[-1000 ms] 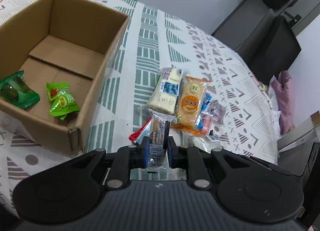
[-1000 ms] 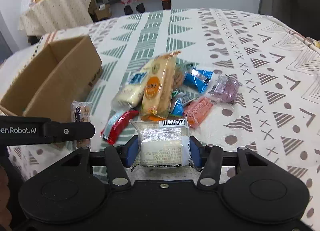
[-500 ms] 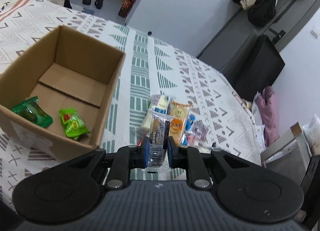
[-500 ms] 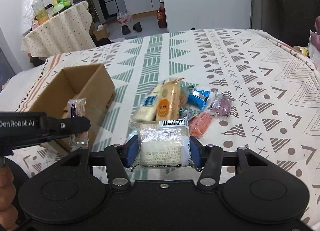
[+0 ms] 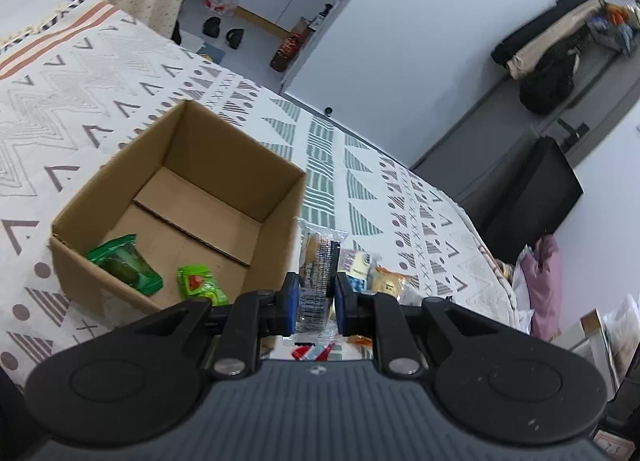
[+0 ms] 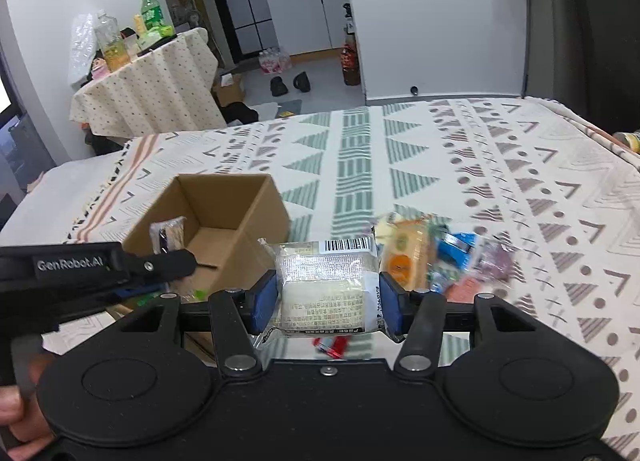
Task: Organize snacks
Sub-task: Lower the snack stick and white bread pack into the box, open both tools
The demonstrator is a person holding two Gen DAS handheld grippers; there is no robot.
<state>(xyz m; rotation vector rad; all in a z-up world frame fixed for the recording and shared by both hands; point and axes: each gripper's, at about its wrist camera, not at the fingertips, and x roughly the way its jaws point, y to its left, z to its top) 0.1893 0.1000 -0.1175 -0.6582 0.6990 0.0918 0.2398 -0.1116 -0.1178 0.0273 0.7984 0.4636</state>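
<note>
An open brown cardboard box sits in the left half of the left wrist view on a white bedcover printed with green and grey triangles, its four rims bare and its mouth unobstructed from above; most of its floor is free, with broad open cover beyond it toward the upper left of the frame. Two green snack packets lie at the near end of the box floor: a dark green one in the lower left corner and a bright green one with a red mark just right of it. The left gripper is clamped on a narrow clear-wrapped biscuit pack with a dark printed side, held upright just right of the box's near right corner and above the cover. In the right wrist view the right gripper is closed on a pale cake in a clear wrapper with a barcode, held at centre frame, to the right of the box. Behind it, right of centre, a loose pile of mixed snack packets rests on the cover, blurred; an orange-labelled pack, a blue one and a purple one can be made out, though their full count cannot be told. A red packet shows below the held cake. A person's hand grips the left gripper's handle at the lower left edge.
</note>
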